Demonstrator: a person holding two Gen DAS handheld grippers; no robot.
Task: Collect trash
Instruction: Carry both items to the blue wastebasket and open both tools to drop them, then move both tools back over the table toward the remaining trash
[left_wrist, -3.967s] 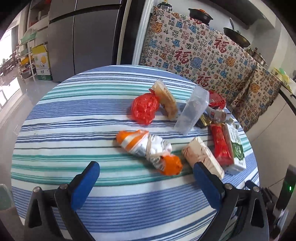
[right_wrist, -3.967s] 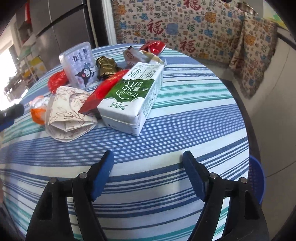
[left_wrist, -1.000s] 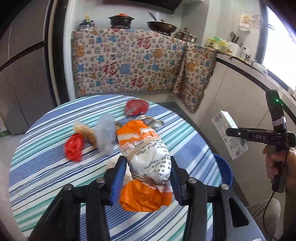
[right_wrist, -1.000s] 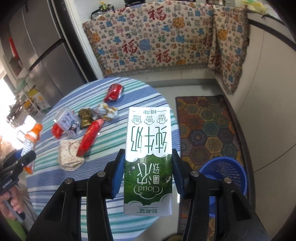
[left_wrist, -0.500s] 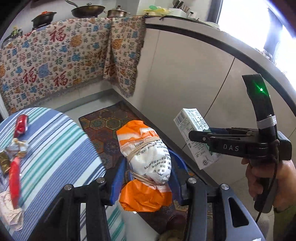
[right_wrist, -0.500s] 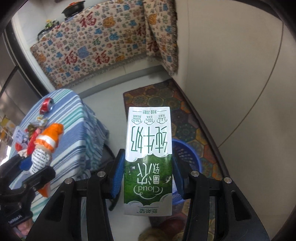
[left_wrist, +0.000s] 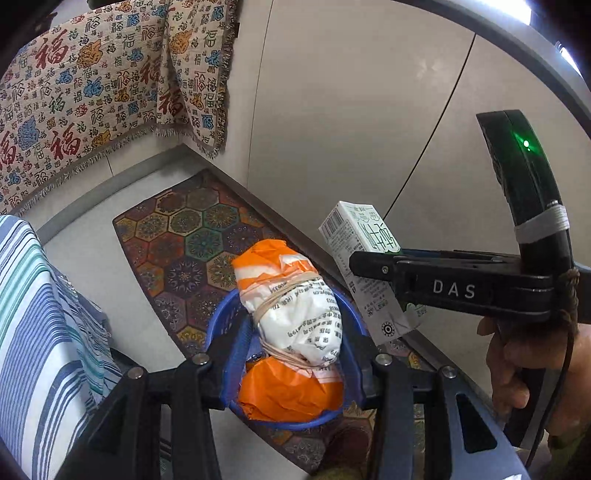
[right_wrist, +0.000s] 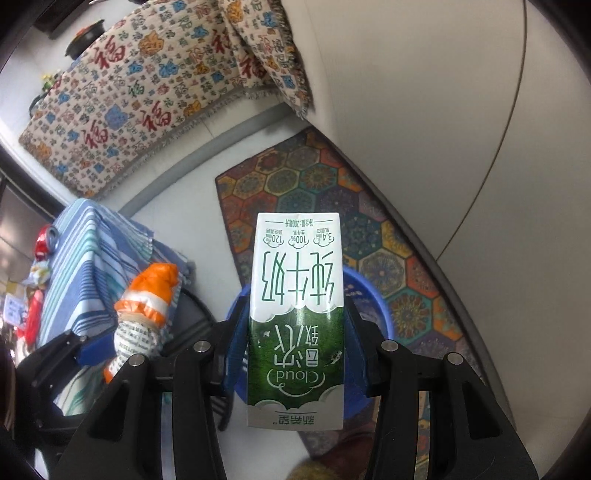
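Below, blue bin; contents hidden.

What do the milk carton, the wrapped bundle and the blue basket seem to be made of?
Milk carton: likely coated paperboard, with crisp folds and smooth print. Orange and white wrapped bundle: thin crinkled plastic, probably bags, tied with rubber bands. Blue basket: apparently moulded plastic, uniform colour.

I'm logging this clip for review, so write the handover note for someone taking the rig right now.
Left gripper: jaws shut on the orange-and-white bundle, above the blue bin.
Right gripper: jaws shut on the milk carton, also over the bin.
Done: both items carried off the table.
Left: drop both in, then fetch the wrappers on the table.
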